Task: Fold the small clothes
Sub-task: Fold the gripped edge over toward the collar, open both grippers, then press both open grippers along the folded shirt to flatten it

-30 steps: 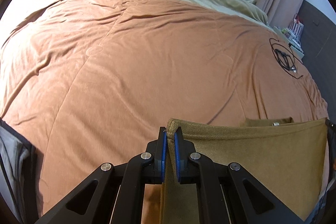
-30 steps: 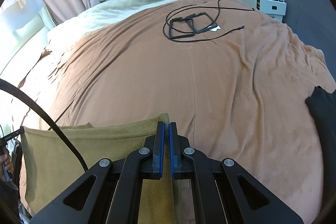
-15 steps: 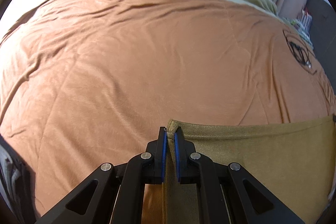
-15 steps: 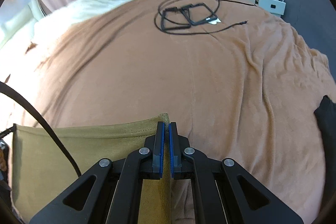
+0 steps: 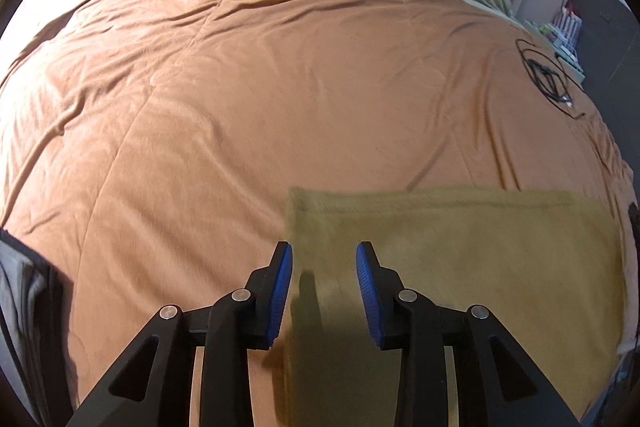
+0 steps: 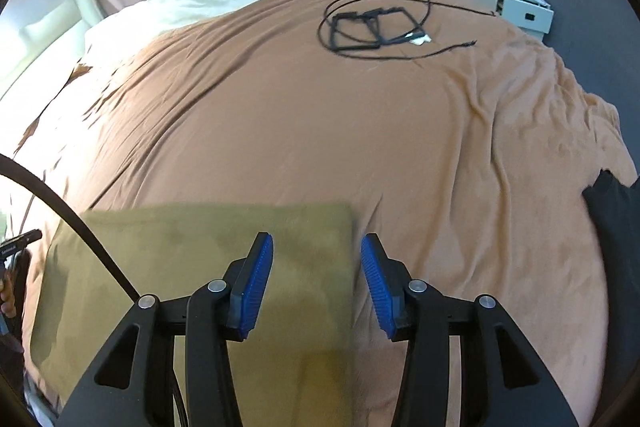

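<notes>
Since the earlier frames both sets of jaws have just been opening, and the olive garment (image 5: 460, 247), pinched before, has been let go. The left gripper (image 5: 324, 287) and right gripper (image 6: 316, 285) are seen parted at lower centre, cloth lying loose between the pads, presumably released so it settles flat on the brown blanket (image 5: 240, 87). Black cables (image 6: 376, 31) lie upper right. No legible writing is seen.

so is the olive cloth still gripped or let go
Let go. Both sets of jaws have just opened, and the olive cloth lies flat on the brown blanket, its corners between the blue pads but unpinched.
</notes>
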A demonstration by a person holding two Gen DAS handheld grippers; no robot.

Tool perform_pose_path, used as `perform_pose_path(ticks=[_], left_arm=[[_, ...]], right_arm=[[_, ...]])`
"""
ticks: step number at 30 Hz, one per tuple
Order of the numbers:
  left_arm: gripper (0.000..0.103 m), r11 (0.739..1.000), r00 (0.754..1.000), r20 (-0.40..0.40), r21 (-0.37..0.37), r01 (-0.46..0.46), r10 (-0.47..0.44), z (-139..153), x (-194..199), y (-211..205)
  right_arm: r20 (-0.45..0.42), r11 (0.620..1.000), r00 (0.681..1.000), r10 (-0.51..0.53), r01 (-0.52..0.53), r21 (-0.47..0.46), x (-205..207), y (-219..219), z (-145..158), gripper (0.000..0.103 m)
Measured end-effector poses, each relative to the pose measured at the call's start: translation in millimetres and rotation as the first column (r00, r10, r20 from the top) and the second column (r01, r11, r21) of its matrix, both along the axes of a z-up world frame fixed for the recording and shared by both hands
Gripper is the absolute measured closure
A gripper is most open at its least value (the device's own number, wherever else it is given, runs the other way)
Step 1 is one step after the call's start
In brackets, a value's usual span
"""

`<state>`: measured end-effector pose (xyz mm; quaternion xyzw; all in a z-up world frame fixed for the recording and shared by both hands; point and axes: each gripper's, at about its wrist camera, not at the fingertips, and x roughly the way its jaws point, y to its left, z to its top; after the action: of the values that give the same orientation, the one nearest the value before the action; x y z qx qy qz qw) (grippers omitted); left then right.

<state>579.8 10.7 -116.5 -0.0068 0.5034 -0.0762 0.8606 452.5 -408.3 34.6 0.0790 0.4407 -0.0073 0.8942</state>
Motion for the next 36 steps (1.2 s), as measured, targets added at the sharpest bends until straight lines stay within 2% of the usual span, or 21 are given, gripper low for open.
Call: perform_pose_path(ticks=[9, 13, 17, 19, 24, 26, 29, 31, 36], left_arm=[[0.066, 0.999, 0.999, -0.026, -0.033, 0.021, -0.022, 1, -58, -10], [0.056, 0.999, 0.999, -0.020, -0.045, 0.026, -0.027, 2, -84, -13], [0.053, 0.998, 0.999, -0.020, -0.042, 0.044, -0.044, 1, -110, -21], [0.051, 0.998, 0.998, -0.027, -0.042, 0.049, -0.051, -3, -123, -25], [0.049, 0.998, 0.998, -0.042, -0.040, 0.054, -0.056, -16, -150, -32], [0.049, 0.998, 0.997, -0.055, -0.037, 0.054, -0.056, -21, -159, -35], [0.039, 0.998, 0.996, -0.069, -0.042, 0.056, -0.059, -28, -173, -36], [0.032, 0.999, 0.996, -0.067, -0.017, 0.052, -0.053, -32, -181, -37], [0.030, 1.000, 0.996, -0.086, 0.002, 0.030, -0.030, -45, -193, -31]], right_arm=[[-0.072, 0.996, 0.996, 0.056, -0.050, 0.071, -40, 2, -2, 0.059], [-0.096, 0.994, 0.993, 0.066, -0.057, 0.095, -57, 7, -6, 0.059], [-0.115, 0.993, 0.990, 0.082, -0.071, 0.095, -74, 18, -8, 0.059], [-0.125, 0.993, 0.989, 0.081, -0.069, 0.098, -81, 24, -8, 0.048], [-0.143, 0.993, 0.985, 0.092, -0.079, 0.092, -101, 42, -12, 0.035], [-0.161, 0.992, 0.981, 0.106, -0.094, 0.081, -107, 51, -15, 0.033], [-0.179, 0.992, 0.976, 0.122, -0.113, 0.062, -114, 65, -21, 0.028], [-0.190, 0.991, 0.973, 0.130, -0.125, 0.038, -119, 73, -25, 0.026], [-0.216, 0.990, 0.967, 0.136, -0.141, -0.008, -125, 86, -33, 0.026]])
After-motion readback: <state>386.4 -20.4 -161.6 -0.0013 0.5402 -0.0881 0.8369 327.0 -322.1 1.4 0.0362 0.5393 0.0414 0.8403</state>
